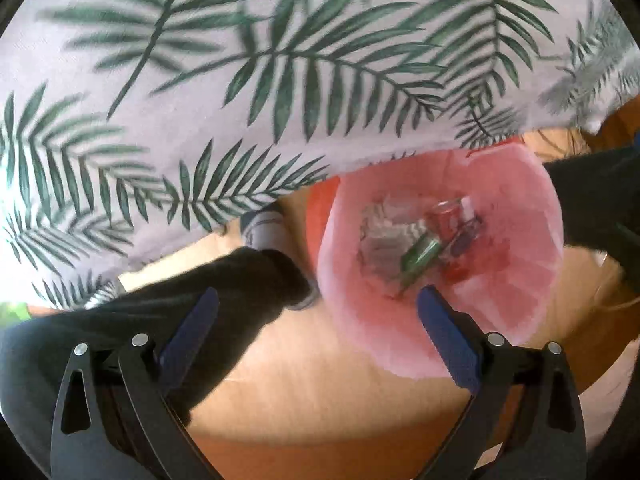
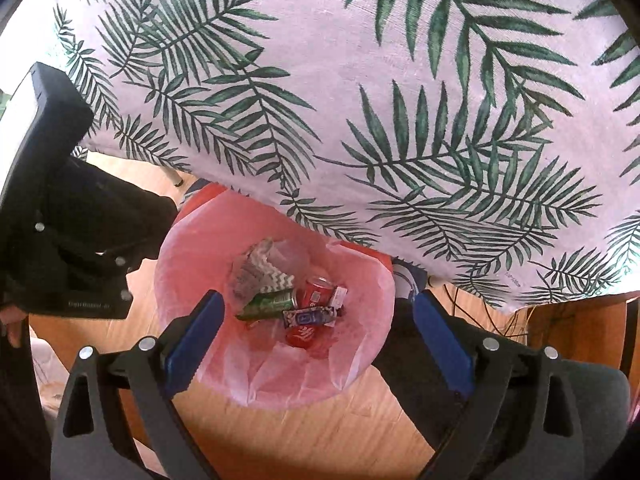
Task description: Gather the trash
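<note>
A red bin lined with a pink bag [image 2: 208, 240] stands on the wooden floor beside the table; it also shows in the left wrist view [image 1: 520, 216]. Inside lie a green can [image 2: 272, 302], a red can [image 2: 316, 292], a dark snack wrapper [image 2: 312, 317], crumpled patterned paper [image 2: 260, 268] and another red piece [image 2: 300, 336]. The green can [image 1: 420, 254] and paper [image 1: 384, 236] show blurred in the left wrist view. My right gripper [image 2: 316, 320] is open and empty above the bin. My left gripper [image 1: 318, 308] is open and empty beside the bin's left rim.
A tablecloth with green palm leaves [image 2: 360, 100] hangs over the table edge above the bin. The person's dark trouser leg [image 1: 160, 320] and grey shoe [image 1: 264, 228] stand left of the bin. The left gripper's black body [image 2: 60, 220] is at the left. Wooden floor [image 1: 320, 400] lies below.
</note>
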